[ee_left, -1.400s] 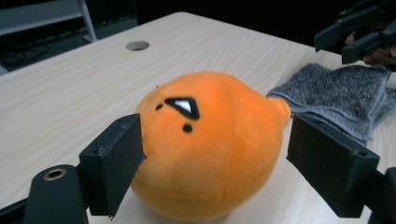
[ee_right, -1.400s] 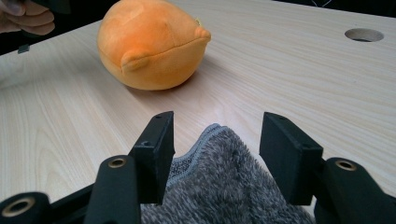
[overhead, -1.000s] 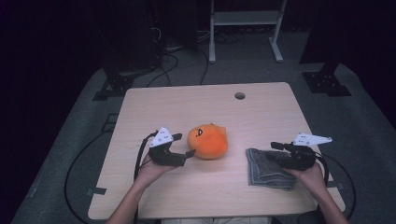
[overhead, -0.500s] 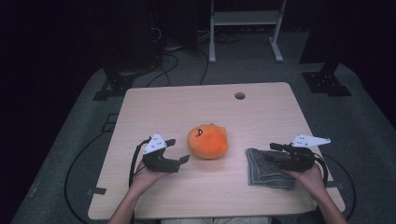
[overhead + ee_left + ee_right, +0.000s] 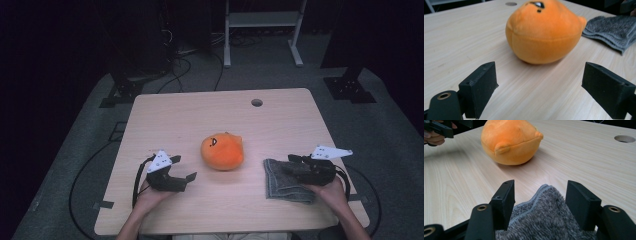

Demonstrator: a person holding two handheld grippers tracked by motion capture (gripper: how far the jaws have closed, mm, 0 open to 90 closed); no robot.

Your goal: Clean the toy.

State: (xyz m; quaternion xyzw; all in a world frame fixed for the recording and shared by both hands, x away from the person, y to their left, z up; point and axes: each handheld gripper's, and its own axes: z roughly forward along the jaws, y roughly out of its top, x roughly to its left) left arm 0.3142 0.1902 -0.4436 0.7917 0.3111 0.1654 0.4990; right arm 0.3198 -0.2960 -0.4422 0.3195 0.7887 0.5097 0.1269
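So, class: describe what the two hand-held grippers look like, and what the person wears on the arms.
Each gripper, left and right, is black with two blocky jaws, a pale three-cornered plate on top and a black trailing cable. Brass-coloured rings sit near the jaw bases. The forearms look bare, with no sleeves.

Your right gripper (image 5: pixel 296 165) hides part of the grey cloth (image 5: pixel 280 182), its jaws perhaps gripping a fold, unclear.

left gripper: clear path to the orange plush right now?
Probably yes. The left gripper has its jaws spread wide and aimed at the orange plush, with bare table between them. The grey cloth lies off to the far side, at the right gripper.
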